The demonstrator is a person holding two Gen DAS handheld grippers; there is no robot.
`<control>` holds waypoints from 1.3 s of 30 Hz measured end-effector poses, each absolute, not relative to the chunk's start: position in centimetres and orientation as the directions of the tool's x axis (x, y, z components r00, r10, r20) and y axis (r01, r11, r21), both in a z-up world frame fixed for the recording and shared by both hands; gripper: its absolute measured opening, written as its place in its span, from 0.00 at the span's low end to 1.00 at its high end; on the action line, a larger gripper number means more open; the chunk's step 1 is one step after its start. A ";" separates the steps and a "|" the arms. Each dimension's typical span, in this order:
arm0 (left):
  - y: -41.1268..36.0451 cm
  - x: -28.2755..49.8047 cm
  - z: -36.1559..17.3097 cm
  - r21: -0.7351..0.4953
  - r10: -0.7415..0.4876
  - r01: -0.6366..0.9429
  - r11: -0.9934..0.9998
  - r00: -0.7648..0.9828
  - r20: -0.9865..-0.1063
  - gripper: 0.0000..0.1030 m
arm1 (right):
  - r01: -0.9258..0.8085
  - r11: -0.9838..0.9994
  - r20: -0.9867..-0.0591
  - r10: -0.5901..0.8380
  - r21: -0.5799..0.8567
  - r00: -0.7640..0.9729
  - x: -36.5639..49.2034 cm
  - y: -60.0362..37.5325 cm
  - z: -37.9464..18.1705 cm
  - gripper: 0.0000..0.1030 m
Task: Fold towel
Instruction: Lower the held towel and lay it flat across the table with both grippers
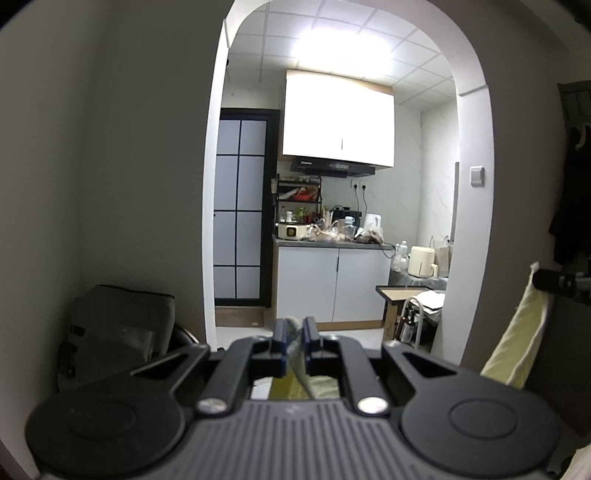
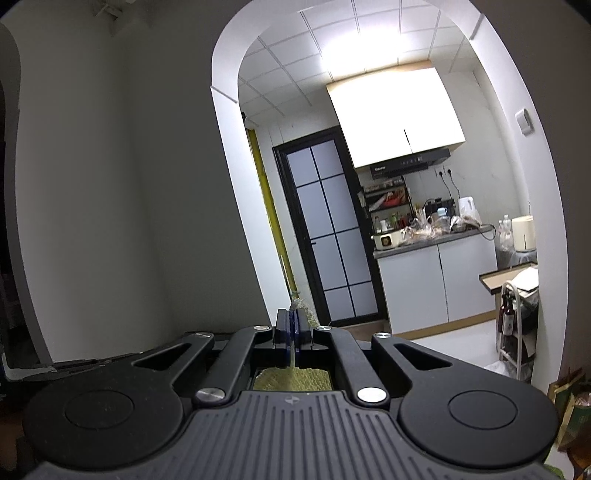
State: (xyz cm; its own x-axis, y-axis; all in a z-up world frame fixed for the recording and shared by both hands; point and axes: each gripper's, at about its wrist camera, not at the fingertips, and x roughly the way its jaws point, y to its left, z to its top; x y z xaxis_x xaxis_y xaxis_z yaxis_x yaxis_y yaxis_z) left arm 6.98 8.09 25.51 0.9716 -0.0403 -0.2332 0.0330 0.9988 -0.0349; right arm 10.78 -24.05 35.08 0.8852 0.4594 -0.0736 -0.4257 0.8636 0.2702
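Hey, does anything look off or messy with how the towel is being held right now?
Nothing stands out. The left tool and the right tool each pinch the yellow towel in the air, and it hangs between them without slipping. The kitchen counter behind is cluttered but unspilled.

The towel (image 1: 517,332) is pale yellow with a lighter cream border; in the right wrist view the towel (image 2: 291,380) shows olive-yellow with a waffle-like weave. The left gripper (image 1: 294,332) is black with dark blue fingers (image 1: 279,341), its rear housing grey and ribbed — the right gripper (image 2: 293,325) matches it, black body, blue fingers (image 2: 282,328). Silver screw heads sit on both. The walls (image 1: 129,166) are dull grey-green, the arch (image 1: 210,221) white. The ceiling (image 1: 332,33) is white in a square grid. The door (image 1: 240,206) has a black frame and frosted blue-grey panes. The cabinets (image 1: 332,284) are white, the surface (image 1: 332,243) dark grey, the range hood (image 1: 332,168) black, the kettle (image 1: 373,221) white.
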 end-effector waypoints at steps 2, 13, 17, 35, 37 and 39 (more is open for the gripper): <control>8.0 7.4 25.6 -0.033 -0.040 0.033 0.999 0.971 -0.234 0.08 | -0.427 0.866 -0.054 0.455 0.260 0.889 5.8 -23.2 36.4 0.02; 8.5 11.9 25.5 -0.018 -0.026 0.022 1.000 0.965 -0.259 0.08 | -0.420 0.865 -0.071 0.454 0.273 0.888 1.3 -21.9 42.0 0.02; 8.8 14.6 25.8 0.005 -0.011 0.012 1.000 0.965 -0.263 0.08 | -0.431 0.866 -0.060 0.459 0.254 0.886 1.9 -21.3 44.5 0.02; 9.0 25.8 25.6 0.063 0.051 -0.036 0.997 0.964 -0.260 0.08 | -0.438 0.866 -0.071 0.466 0.243 0.882 0.4 -20.8 53.9 0.02; 8.8 25.8 24.4 0.058 0.047 -0.032 0.998 0.958 -0.282 0.08 | -0.426 0.866 -0.099 0.463 0.260 0.881 -1.7 -21.7 53.6 0.02; 8.6 25.6 23.1 0.052 0.042 -0.027 0.998 0.950 -0.309 0.08 | -0.416 0.867 -0.120 0.461 0.275 0.879 -3.2 -22.4 53.0 0.02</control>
State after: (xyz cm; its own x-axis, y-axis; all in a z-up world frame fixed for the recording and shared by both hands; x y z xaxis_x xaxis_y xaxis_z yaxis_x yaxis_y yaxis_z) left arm 25.55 8.60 23.06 0.9503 0.0416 -0.3086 -0.0268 0.9983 0.0521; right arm -3.20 -22.37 53.05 0.8793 0.4607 -0.1205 -0.4164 0.8667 0.2746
